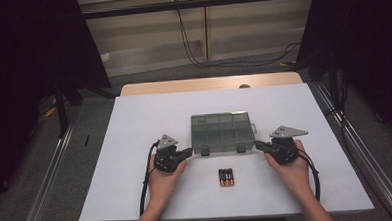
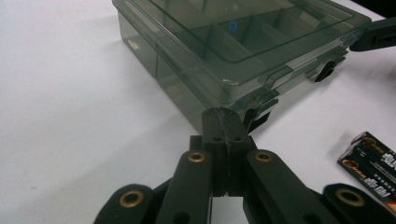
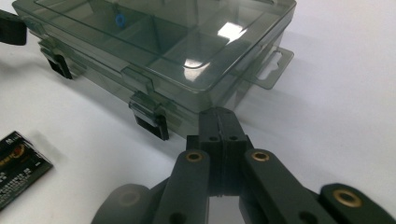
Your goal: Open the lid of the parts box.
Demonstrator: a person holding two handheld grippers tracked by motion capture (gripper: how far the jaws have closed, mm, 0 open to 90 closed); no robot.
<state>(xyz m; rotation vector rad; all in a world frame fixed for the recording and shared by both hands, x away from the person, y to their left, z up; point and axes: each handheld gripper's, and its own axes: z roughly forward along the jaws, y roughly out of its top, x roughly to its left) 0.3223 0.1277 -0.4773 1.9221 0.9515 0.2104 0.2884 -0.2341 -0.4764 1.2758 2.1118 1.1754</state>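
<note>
High view: white-topped bench (image 1: 149, 117) with wood edge at the far side, grey floor, dark curtains, cables along the back wall. Smoky clear compartment box (image 1: 221, 132) mid-bench, lid shut; pack of batteries (image 1: 226, 177) just in front. Left gripper (image 1: 187, 152) and right gripper (image 1: 258, 146) at its near corners.

Left gripper view: fingers (image 2: 223, 122) pressed together, empty, at the box's corner.

Right gripper view: fingers (image 3: 219, 120) together, empty, at the other corner.

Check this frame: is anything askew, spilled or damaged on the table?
Nothing stands out. The organizer box sits closed and square on the table, the batteries lie neatly together, and both grippers, left and right, rest shut beside the box.
</note>
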